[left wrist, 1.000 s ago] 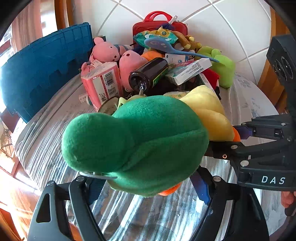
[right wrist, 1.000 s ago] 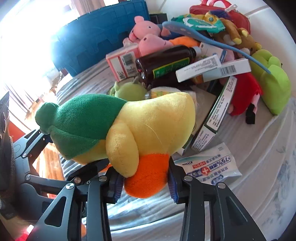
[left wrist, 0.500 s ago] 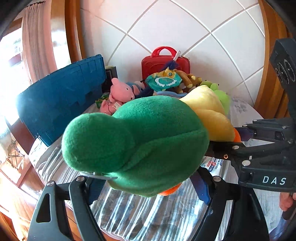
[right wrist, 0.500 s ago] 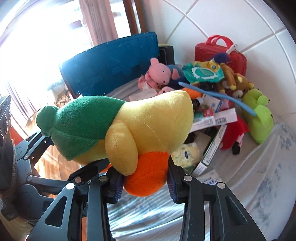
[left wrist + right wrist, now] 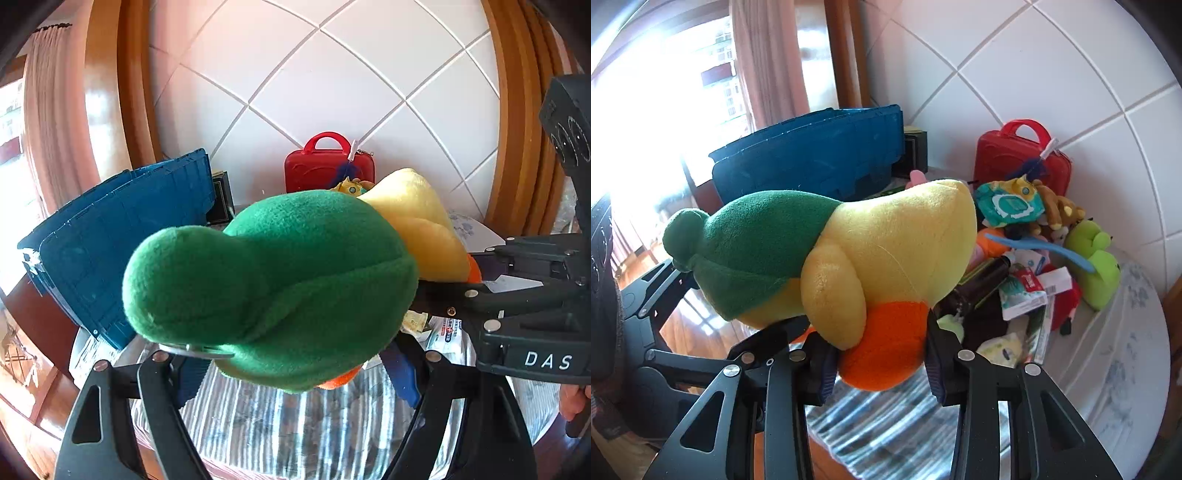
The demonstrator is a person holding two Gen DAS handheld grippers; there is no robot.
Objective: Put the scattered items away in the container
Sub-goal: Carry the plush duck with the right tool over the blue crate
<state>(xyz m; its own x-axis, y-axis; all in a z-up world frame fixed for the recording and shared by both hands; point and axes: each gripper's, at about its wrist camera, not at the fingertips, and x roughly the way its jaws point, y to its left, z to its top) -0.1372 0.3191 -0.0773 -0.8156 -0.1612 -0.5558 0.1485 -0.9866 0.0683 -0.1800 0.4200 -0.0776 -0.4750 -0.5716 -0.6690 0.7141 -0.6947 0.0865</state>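
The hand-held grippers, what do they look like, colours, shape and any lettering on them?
Both are black plastic frames with slotted cut-outs and silver rivets at the linkage joints. The left hand-held gripper has two black fingers carrying dark blue pads. The right hand-held gripper is built the same way, with blue pads inside its fingers. Seen from the left wrist view, its body bears white letters reading DAS.

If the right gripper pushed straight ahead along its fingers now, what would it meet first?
Nothing new at once: the right gripper is already clamped on the plush duck. Beyond it, probably the toy pile on the table; depth is unclear.
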